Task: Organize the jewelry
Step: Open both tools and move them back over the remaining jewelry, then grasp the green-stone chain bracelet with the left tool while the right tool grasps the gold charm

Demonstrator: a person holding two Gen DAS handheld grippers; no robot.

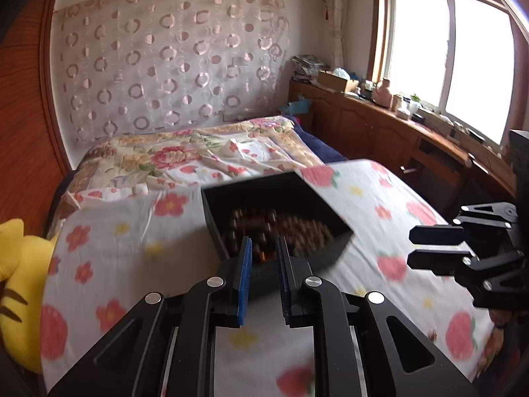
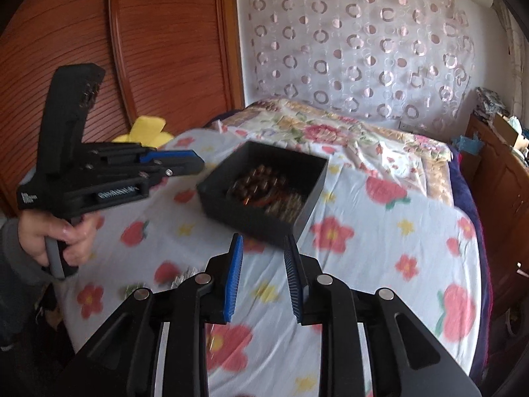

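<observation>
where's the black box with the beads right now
The black box sits on the floral bedsheet, mid-frame in both wrist views, just beyond the right gripper and right of the left gripper.

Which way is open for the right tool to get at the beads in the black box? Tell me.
Probably from above: the box has no lid, the beads lie bare, and nothing stands between them and the right tool.

My grippers (image 1: pixel 263 258): black linkages, silver pins, blue ribbed pads (image 1: pixel 244 281) | grip (image 2: pixel 54 258): grey | my sleeve (image 2: pixel 13 251): grey
</observation>
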